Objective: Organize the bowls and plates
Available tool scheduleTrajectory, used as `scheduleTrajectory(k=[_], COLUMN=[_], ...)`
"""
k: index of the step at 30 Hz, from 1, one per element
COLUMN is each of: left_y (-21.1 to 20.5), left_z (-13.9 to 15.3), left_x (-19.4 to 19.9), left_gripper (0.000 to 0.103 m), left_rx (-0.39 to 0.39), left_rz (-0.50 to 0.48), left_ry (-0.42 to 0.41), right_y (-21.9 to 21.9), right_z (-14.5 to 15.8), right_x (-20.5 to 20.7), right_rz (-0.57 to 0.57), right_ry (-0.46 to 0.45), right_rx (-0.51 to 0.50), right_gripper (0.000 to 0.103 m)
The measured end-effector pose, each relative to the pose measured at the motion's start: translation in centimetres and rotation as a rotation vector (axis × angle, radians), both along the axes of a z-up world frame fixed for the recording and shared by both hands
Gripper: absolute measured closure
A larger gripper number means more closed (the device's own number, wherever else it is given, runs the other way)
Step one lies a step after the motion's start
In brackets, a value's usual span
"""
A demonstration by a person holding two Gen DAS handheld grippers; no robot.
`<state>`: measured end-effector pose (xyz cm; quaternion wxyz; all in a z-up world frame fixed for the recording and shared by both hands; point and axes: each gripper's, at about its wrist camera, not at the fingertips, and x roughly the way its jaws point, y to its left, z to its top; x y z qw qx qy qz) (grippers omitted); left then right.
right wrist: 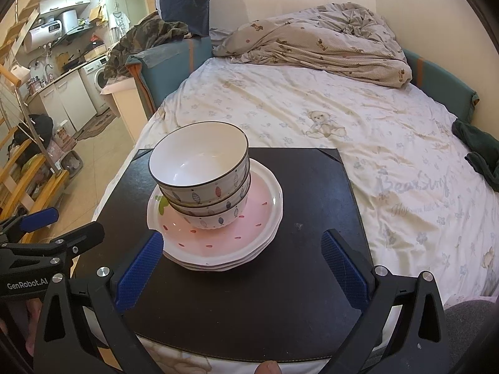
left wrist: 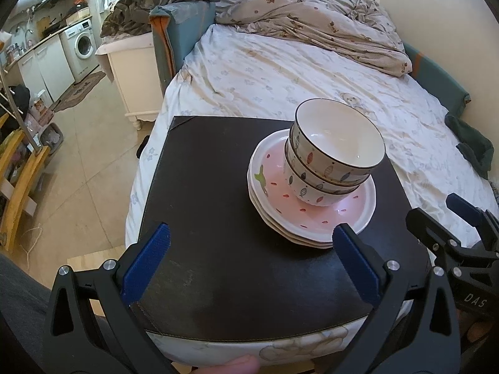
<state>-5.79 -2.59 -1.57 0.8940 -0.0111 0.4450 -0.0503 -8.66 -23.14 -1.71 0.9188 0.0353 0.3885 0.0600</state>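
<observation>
Surroundings: a black mat (left wrist: 218, 205) lies flat on the near end of a bed (left wrist: 280, 71); a crumpled quilt (left wrist: 315, 25) is heaped at the far end, and a dark green cloth (left wrist: 474, 146) sits on the sheet well off to the right. A washer (left wrist: 82, 42) and cabinets stand across the floor on the left.
In the way: bare mat only between each gripper and the crockery.
Plates: three plates (left wrist: 315, 218) stacked flat on the mat, the top one pink inside with small red marks and a white rim.
Bowls: two fish-patterned bowls (left wrist: 330, 159) nested upright, mouths up, standing on the top plate toward its far-left side and leaning slightly; the stack's long axis is vertical.
Left gripper (left wrist: 251, 263): released, blue pads wide apart, holding nothing; it sits over the mat's near edge. The plates lie ahead and to the right, their near rim just beside the right pad; touching or not cannot be told.
Right gripper (right wrist: 241, 268): released, jaws wide, empty. In its own view the plates (right wrist: 218, 233) lie ahead and left, the rim close by the left pad, with the bowls (right wrist: 202, 174) above.
Person: a fingertip (left wrist: 230, 364) shows at the bottom edge.
</observation>
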Motion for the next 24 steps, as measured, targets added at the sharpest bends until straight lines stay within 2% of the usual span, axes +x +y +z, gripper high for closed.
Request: scheduleTrajectory(k=[24], left_y=[-0.03], left_z=[0.04], left_x=[-0.18], left_gripper=[0.000], left_rx=[-0.003], left_rz=[0.012], left_ry=[-0.003], right_y=[-0.14], right_z=[0.18], right_x=[0.16], right_rz=[-0.004], right_ry=[0.005], right_rx=[0.008], right_gripper=[0.000])
